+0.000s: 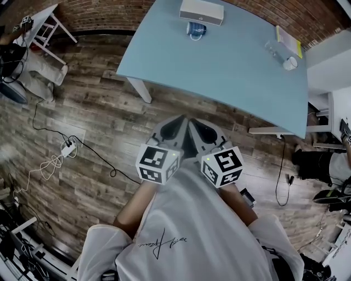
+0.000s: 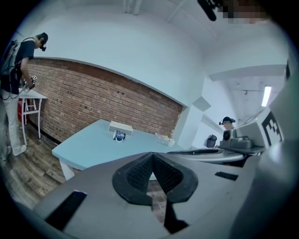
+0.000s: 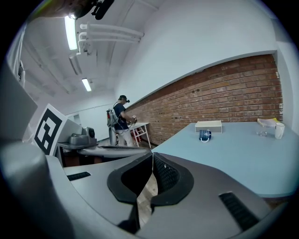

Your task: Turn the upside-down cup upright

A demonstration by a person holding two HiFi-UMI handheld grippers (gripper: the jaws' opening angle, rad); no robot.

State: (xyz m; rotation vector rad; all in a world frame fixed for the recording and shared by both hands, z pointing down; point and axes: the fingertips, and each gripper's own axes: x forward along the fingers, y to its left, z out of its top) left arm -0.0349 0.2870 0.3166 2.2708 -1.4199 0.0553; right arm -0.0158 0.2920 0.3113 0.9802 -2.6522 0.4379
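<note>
Both tongs, the left gripper (image 1: 181,118) and right gripper (image 1: 192,122), have their jaws pressed together on nothing. They are held side by side near the person's chest, over wood floor (image 1: 98,126), short of the table's (image 1: 230,82) near edge. Bare tabletop lies beyond that edge. The blue cup (image 1: 196,29) sits at the far edge, just beside a white box (image 1: 201,11), seemingly inverted.
</note>
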